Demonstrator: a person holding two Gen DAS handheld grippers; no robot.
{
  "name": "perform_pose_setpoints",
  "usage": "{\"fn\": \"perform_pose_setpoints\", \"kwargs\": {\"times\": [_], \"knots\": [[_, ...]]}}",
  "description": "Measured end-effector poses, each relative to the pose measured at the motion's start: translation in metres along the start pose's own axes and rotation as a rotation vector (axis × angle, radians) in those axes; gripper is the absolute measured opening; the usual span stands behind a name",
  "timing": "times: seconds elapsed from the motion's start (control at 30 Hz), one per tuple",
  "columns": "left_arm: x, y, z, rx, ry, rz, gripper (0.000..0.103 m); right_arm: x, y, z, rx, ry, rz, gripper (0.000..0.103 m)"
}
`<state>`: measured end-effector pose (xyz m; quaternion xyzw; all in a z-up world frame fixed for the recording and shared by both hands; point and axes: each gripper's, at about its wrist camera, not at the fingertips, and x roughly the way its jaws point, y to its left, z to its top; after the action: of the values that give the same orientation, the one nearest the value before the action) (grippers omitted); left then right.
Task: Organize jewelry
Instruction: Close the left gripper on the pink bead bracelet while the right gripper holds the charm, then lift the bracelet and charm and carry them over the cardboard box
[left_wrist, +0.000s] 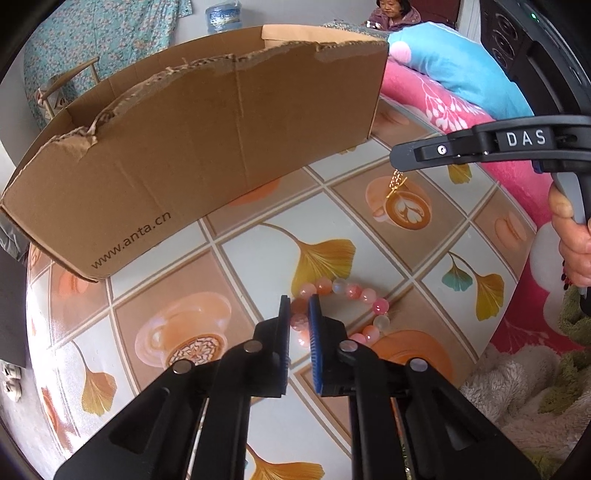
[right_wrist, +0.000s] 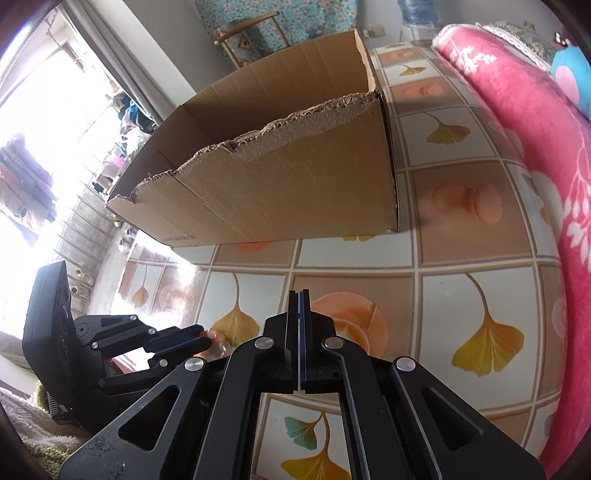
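Note:
A bracelet of pink, orange and white beads (left_wrist: 354, 290) lies on the patterned tablecloth (left_wrist: 258, 243) in front of an open cardboard box (left_wrist: 207, 147). In the left wrist view my left gripper (left_wrist: 299, 301) is shut on the bracelet's left side, with beads pinched between the blue pads. The right wrist view shows the same grip from the side, left gripper (right_wrist: 206, 336) on beads (right_wrist: 216, 335). My right gripper (left_wrist: 398, 159) hovers above the table near the box's right corner, shut on a thin gold chain (left_wrist: 396, 183) that dangles from its tip. Its jaws (right_wrist: 300, 294) look pressed together; the chain is hidden there.
The box (right_wrist: 280, 177) has torn upper edges and stands at the back left of the table. A pink flowered blanket (right_wrist: 546, 166) and a blue cushion (left_wrist: 454, 70) border the table on the right. Fluffy fabric (left_wrist: 517, 391) lies at the near right. A person (left_wrist: 393, 14) sits far behind.

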<state>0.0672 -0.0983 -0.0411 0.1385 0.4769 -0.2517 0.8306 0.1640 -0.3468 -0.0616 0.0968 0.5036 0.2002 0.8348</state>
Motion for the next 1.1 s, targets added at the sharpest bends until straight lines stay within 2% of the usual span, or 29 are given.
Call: {"fn": "perform_pose_setpoints", "kwargs": {"times": [0.3, 0.53, 0.67, 0.87, 0.97, 1.1], "knots": [[-0.024, 0.011, -0.005, -0.026, -0.066, -0.028, 0.009, -0.011, 0.006, 0.003, -0.014, -0.024, 0.008, 0.000], [-0.062, 0.014, 0.002, -0.012, -0.155, -0.059, 0.009, -0.030, 0.021, 0.012, -0.050, -0.074, 0.029, 0.000], [-0.091, 0.018, 0.019, 0.004, -0.236, -0.079, 0.009, -0.046, 0.037, 0.025, -0.103, -0.125, 0.055, 0.000], [-0.140, 0.030, 0.052, 0.031, -0.372, -0.121, 0.009, -0.083, 0.065, 0.063, -0.221, -0.257, 0.124, 0.000], [-0.153, 0.036, 0.069, 0.031, -0.418, -0.125, 0.009, -0.092, 0.072, 0.079, -0.272, -0.304, 0.136, 0.000], [-0.156, 0.040, 0.089, 0.034, -0.452, -0.100, 0.009, -0.087, 0.070, 0.104, -0.315, -0.314, 0.112, 0.000]]}}
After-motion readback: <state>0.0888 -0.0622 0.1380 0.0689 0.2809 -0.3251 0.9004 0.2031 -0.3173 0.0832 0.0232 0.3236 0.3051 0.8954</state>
